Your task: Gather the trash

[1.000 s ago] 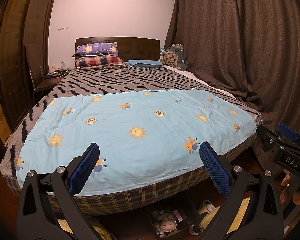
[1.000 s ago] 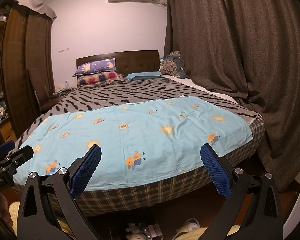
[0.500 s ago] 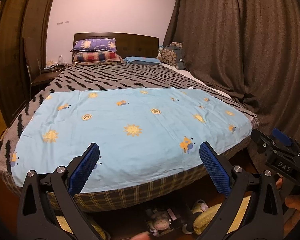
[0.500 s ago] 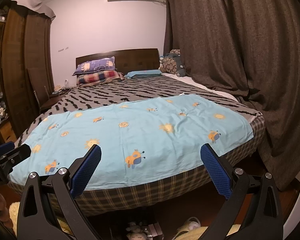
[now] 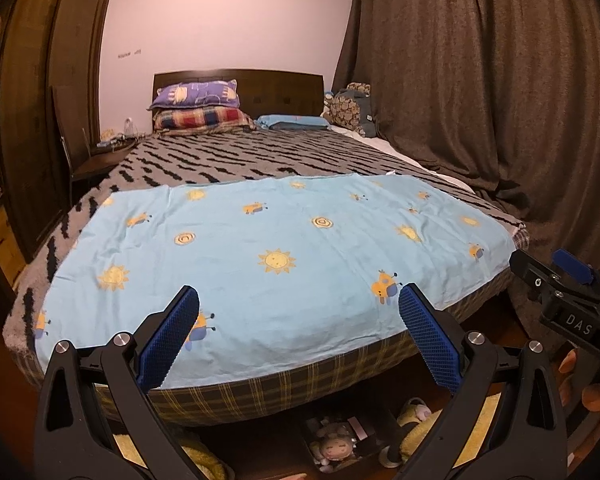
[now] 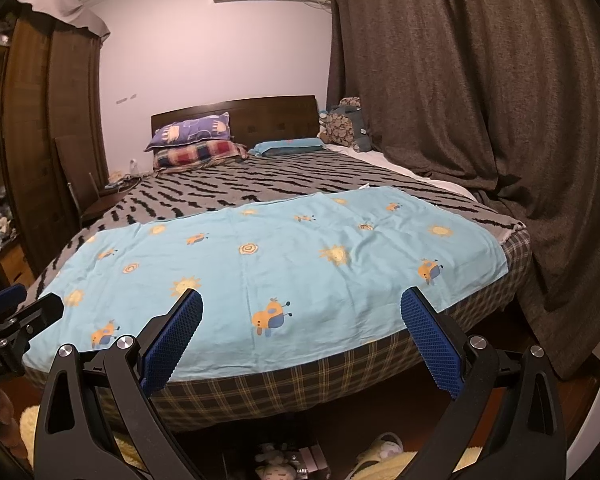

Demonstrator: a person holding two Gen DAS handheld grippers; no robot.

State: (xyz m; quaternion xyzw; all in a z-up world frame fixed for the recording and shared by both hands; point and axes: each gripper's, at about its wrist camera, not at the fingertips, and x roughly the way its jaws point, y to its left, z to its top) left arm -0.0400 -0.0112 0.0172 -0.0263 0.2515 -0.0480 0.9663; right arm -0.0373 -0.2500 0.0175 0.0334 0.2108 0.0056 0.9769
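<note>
No clear piece of trash shows; a small white scrap (image 5: 392,173) (image 6: 364,186) lies at the far edge of the light blue sun-print sheet (image 5: 276,264) (image 6: 292,264) spread over the foot of the bed. My left gripper (image 5: 298,300) hangs open in front of the bed's foot, nothing between its blue pads. My right gripper (image 6: 300,300) is open too, likewise holding nothing. Each gripper shows in the other's view: the right gripper (image 5: 568,280) at the right edge, the left gripper (image 6: 12,312) at the left edge.
A zebra-striped blanket (image 5: 236,160) covers the bed, with pillows (image 5: 196,106) at the headboard. Dark curtains (image 5: 480,100) hang on the right, a wardrobe (image 6: 48,140) stands left. Under the bed's foot sit a box with a plush toy (image 5: 332,440), slippers (image 6: 380,446) and a yellow rug (image 5: 204,460).
Both views have drifted only slightly before the foot of the bed. Both grippers stay open and nothing has been taken hold of.
</note>
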